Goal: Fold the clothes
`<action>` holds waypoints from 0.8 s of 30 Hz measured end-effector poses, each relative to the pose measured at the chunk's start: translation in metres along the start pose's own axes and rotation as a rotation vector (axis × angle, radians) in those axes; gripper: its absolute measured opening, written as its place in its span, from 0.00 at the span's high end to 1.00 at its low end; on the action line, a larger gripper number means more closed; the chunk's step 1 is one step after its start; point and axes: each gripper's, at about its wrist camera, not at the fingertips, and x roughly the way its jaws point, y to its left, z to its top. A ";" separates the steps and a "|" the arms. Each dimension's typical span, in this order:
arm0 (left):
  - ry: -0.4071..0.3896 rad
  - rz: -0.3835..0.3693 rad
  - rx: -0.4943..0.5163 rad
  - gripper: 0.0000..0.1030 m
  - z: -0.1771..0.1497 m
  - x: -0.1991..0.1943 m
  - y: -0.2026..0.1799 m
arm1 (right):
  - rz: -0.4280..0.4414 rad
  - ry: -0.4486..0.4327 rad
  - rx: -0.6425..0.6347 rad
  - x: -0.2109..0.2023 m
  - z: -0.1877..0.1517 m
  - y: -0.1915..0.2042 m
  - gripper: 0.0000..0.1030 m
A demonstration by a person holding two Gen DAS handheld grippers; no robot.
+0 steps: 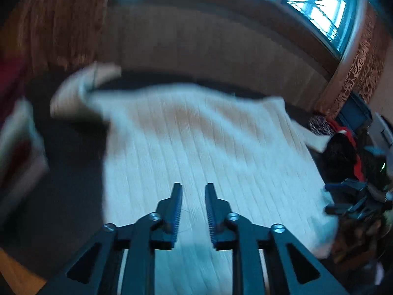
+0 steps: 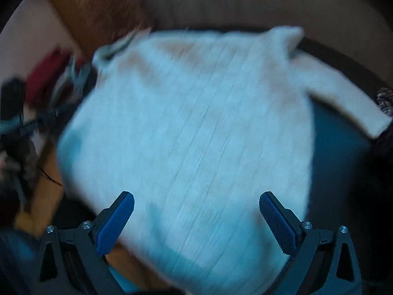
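A white ribbed knit sweater (image 1: 196, 142) lies spread flat on a dark surface (image 1: 71, 172), its hem toward me and a sleeve sticking out at each side. My left gripper (image 1: 193, 186) hovers over the hem area, open only by a narrow gap, with nothing between its blue pads. In the right wrist view the same sweater (image 2: 196, 123) fills the frame, and my right gripper (image 2: 196, 196) stands wide open above its lower part, holding nothing. The right sleeve (image 2: 348, 103) stretches out to the right. Both views are motion-blurred.
A brown panelled wall (image 1: 208, 44) runs behind the surface, with a window (image 1: 316, 2) and patterned curtain (image 1: 361, 73) at upper right. Red and dark clothes (image 1: 343, 147) are piled at the right. The other gripper (image 1: 351, 201) shows at the right edge. Wooden floor (image 1: 17, 275) lies lower left.
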 end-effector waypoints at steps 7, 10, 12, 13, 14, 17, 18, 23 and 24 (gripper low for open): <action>0.006 0.027 0.197 0.55 0.095 0.061 0.009 | 0.048 -0.031 0.082 0.028 0.112 -0.060 0.00; 0.065 -0.035 0.209 0.53 0.119 0.092 0.018 | 0.045 0.049 0.099 0.058 0.153 -0.088 0.00; 0.104 -0.075 0.221 0.49 0.134 0.112 0.023 | 0.002 0.066 0.079 0.075 0.184 -0.106 0.00; 0.123 -0.096 0.227 0.49 0.141 0.123 0.026 | -0.017 0.069 0.073 0.079 0.195 -0.112 0.00; 0.143 -0.116 0.233 0.49 0.148 0.133 0.029 | -0.035 0.071 0.067 0.084 0.206 -0.118 0.00; 0.220 -0.171 0.260 0.45 0.162 0.164 0.033 | 0.004 0.095 0.069 0.108 0.238 -0.135 0.00; 0.245 -0.188 0.277 0.45 0.162 0.171 0.032 | 0.032 0.126 0.074 0.119 0.244 -0.137 0.00; 0.414 -0.208 0.356 0.45 0.154 0.204 0.028 | 0.092 0.335 0.071 0.172 0.250 -0.134 0.00; 0.429 -0.209 0.354 0.45 0.152 0.205 0.028 | 0.071 0.344 0.051 0.174 0.249 -0.129 0.00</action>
